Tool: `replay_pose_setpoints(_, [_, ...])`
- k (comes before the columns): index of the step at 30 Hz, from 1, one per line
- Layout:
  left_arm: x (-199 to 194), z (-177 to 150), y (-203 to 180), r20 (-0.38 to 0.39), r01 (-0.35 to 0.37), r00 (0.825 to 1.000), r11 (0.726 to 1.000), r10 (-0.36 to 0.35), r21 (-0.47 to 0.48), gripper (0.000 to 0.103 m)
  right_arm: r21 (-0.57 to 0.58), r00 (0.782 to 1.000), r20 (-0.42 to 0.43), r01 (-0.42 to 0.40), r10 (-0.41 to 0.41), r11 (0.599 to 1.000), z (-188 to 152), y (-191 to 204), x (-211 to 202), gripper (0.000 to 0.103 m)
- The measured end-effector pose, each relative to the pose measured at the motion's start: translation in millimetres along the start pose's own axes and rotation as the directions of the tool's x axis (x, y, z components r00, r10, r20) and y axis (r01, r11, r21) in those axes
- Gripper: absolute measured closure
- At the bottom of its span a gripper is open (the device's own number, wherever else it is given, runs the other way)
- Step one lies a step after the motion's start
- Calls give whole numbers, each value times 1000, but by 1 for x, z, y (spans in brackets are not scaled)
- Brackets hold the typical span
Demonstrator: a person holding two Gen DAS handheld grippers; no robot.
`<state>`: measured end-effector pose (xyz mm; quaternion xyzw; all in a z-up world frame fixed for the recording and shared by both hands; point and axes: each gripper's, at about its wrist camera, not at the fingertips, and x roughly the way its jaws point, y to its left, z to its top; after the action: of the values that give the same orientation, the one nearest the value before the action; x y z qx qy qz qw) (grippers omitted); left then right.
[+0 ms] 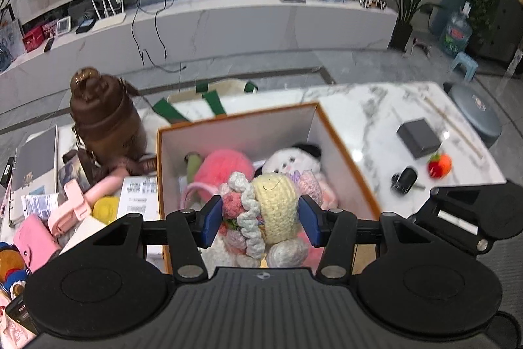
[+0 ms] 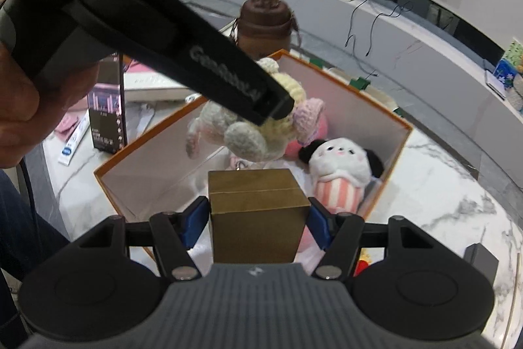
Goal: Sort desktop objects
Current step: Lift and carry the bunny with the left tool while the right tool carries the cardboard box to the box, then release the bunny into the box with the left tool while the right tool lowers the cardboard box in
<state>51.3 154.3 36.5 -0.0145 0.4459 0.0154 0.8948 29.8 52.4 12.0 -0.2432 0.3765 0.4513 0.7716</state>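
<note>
- Left wrist view: the left gripper [image 1: 260,219] is closest, its two blue pads [image 1: 210,218] pressed on the sides of a knitted yarn doll with a cream body and pink and white frills [image 1: 271,211]. The doll hangs over the open box.
- Just past it sits the orange-edged cardboard box with white inside walls [image 1: 235,133]. A fluffy pink ball toy [image 1: 225,167] lies inside at 11 o'clock from the doll, and a white plush panda with black ears [image 1: 295,161] at 1 o'clock.
- A round brown bottle with a strap [image 1: 104,120] stands outside the box at 10 o'clock, on the white marble table [image 1: 376,113].
- A small dark grey box [image 1: 418,138] and a red and orange toy fruit [image 1: 439,165] lie on the table at 2 o'clock, well apart from the orange-edged box.
- Right wrist view: the right gripper [image 2: 258,219] holds a gold cardboard box [image 2: 256,208] between its blue pads, over the near edge of the orange-edged box [image 2: 379,110].
- The panda [image 2: 340,165] lies inside at 1 o'clock.
- A hand [image 2: 23,97] at 10 o'clock holds the left gripper's black body [image 2: 147,31], with the doll [image 2: 248,133] hanging under it.
</note>
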Motion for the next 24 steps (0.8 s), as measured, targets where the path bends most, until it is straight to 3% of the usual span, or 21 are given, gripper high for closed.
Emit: replay_pose_setpoints(24, [58, -39, -1, -153, -21, 988, 995, 36, 95, 45, -46, 989, -147, -16, 9, 999, -5, 14, 59, 37])
